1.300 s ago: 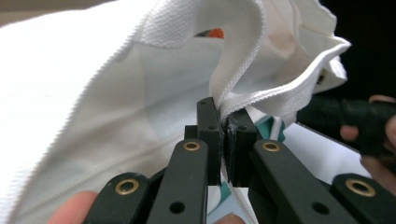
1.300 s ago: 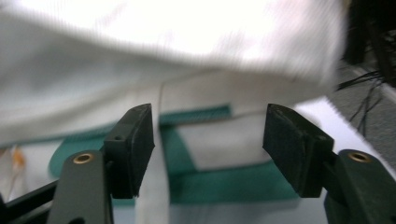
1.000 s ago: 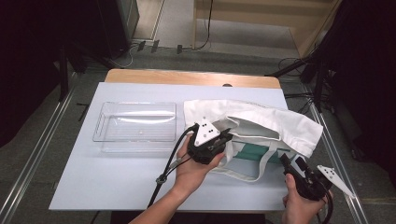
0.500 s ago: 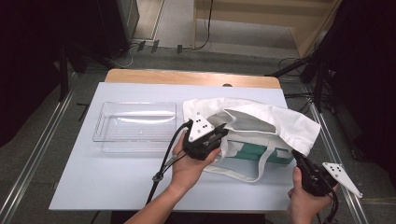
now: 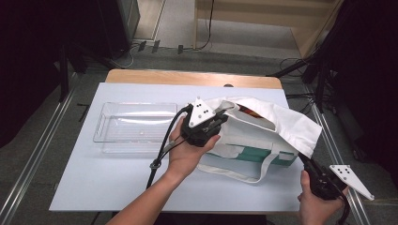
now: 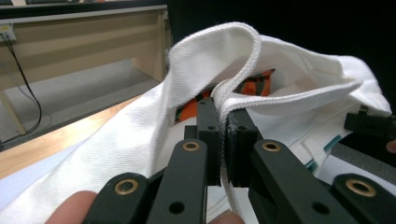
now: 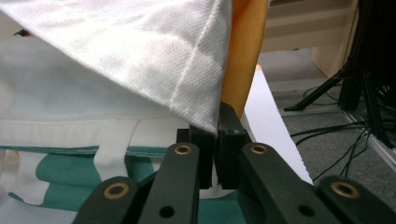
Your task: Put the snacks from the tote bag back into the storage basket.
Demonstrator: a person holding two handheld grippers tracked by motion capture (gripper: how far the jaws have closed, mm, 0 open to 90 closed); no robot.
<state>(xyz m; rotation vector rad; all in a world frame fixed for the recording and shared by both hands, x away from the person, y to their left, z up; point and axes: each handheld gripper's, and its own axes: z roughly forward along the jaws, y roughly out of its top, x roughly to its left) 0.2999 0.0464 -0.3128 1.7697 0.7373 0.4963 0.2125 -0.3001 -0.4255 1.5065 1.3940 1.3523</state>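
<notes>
A white cloth tote bag [image 5: 263, 136] with a teal print lies at the table's right half, its mouth held apart. My left gripper [image 5: 219, 120] is shut on the hemmed rim [image 6: 233, 100] of the bag's near side and holds it up. In the left gripper view the jaws pinch that hem [image 6: 223, 140], and something orange [image 6: 254, 84] lies inside the bag. My right gripper [image 5: 305, 160] sits at the table's near right edge, shut on the corner of the bag's upper cloth layer [image 7: 187, 70]. A white strap [image 7: 112, 144] crosses the teal print [image 7: 51, 172].
A clear plastic tray [image 5: 136, 126] lies on the white table top [image 5: 103, 187] to the left of the bag. Cables [image 5: 162, 150] trail from the left gripper over the near table. A wooden strip [image 5: 187, 77] runs along the far edge.
My left gripper has lifted the bag's rim up and away from me, and the mouth gapes wider. The right gripper has shifted slightly right, keeping hold of the cloth corner.
</notes>
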